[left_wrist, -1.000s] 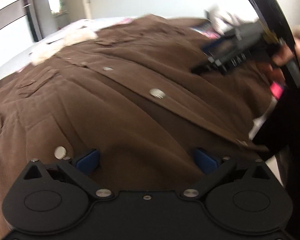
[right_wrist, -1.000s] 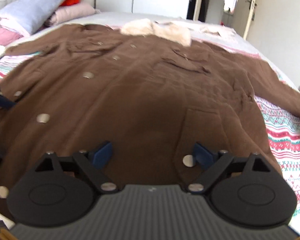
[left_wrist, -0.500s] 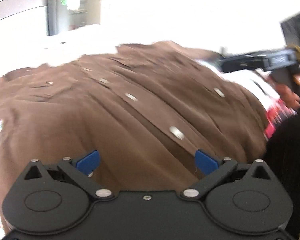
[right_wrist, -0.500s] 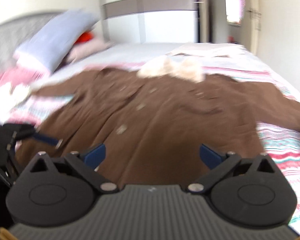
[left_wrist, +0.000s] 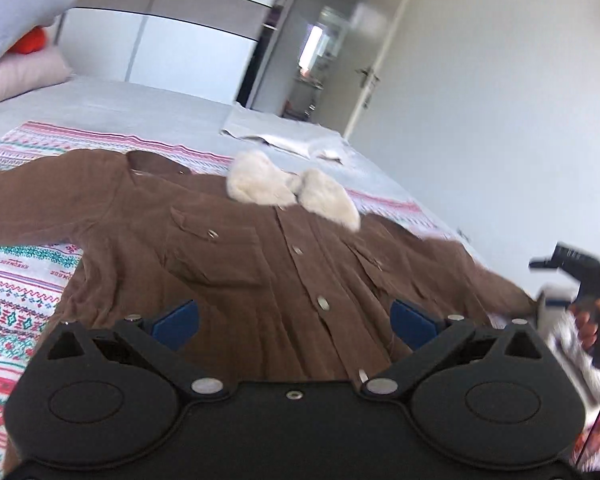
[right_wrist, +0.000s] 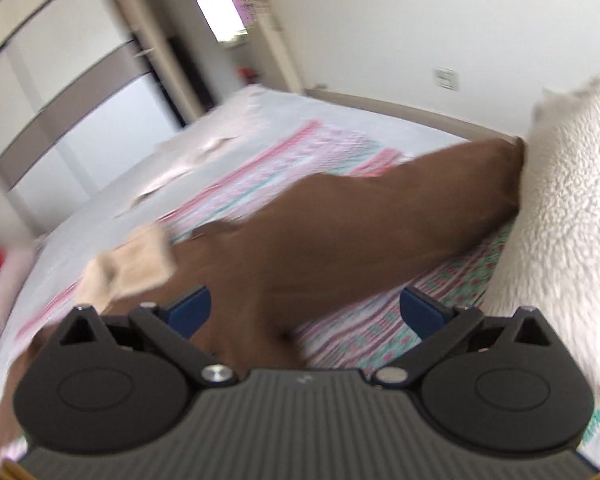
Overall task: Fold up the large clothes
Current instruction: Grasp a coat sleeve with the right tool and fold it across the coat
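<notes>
Coat point(left_wrist: 236, 264) flat on bed point(left_wrist: 100, 108); both grippers point(left_wrist: 294, 316) point(right_wrist: 306, 308) wide open, empty.

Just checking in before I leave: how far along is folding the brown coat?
Done: the coat lies spread flat, front up and buttoned, on the bed. In hand: nothing; the left gripper and right gripper are both open, the right's jaws just widened over a sleeve without touching it. Left: every fold; both sleeves lie out to the sides.
</notes>
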`<state>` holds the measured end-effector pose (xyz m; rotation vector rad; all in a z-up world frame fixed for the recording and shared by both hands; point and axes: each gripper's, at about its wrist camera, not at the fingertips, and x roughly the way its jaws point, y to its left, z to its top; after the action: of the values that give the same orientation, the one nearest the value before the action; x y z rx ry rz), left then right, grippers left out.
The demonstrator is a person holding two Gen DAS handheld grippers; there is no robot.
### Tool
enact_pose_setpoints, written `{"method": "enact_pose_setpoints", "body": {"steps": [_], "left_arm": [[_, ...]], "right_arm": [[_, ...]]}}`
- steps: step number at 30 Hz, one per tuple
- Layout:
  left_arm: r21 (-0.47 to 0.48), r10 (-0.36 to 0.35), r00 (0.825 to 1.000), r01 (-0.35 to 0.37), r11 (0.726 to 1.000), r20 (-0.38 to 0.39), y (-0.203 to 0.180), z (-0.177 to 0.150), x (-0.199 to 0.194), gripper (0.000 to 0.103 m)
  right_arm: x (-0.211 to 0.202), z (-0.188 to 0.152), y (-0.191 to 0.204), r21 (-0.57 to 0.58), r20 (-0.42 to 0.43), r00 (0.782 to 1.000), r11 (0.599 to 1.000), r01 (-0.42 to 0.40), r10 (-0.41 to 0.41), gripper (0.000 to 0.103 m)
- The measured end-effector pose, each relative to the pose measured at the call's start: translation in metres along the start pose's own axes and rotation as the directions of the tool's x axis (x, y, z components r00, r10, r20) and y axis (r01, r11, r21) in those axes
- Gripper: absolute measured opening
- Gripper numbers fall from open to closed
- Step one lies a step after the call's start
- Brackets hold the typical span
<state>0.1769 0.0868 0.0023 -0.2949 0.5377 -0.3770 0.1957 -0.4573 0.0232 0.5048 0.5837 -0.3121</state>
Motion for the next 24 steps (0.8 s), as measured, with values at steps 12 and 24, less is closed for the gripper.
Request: {"method": "enact_pose_setpoints", "body": {"steps": [12,24], "left_arm": [[-0.021,0.212,0.976,-0.211,0.977,0.048,0.027,0.008,0.06,0.103],[-0.025,0.258,0.966,-0.258,0.966,0.022,0.038,0.011,0.076,0.103]], "right_arm": [[0.129,0.004,-0.028,0.191,-0.129,0.964,0.948,0.256,-0.234,0.102],[0.159,0.022,-0.056,0.271,0.035,0.912,0.882,0.385,-0.409,0.047]]}}
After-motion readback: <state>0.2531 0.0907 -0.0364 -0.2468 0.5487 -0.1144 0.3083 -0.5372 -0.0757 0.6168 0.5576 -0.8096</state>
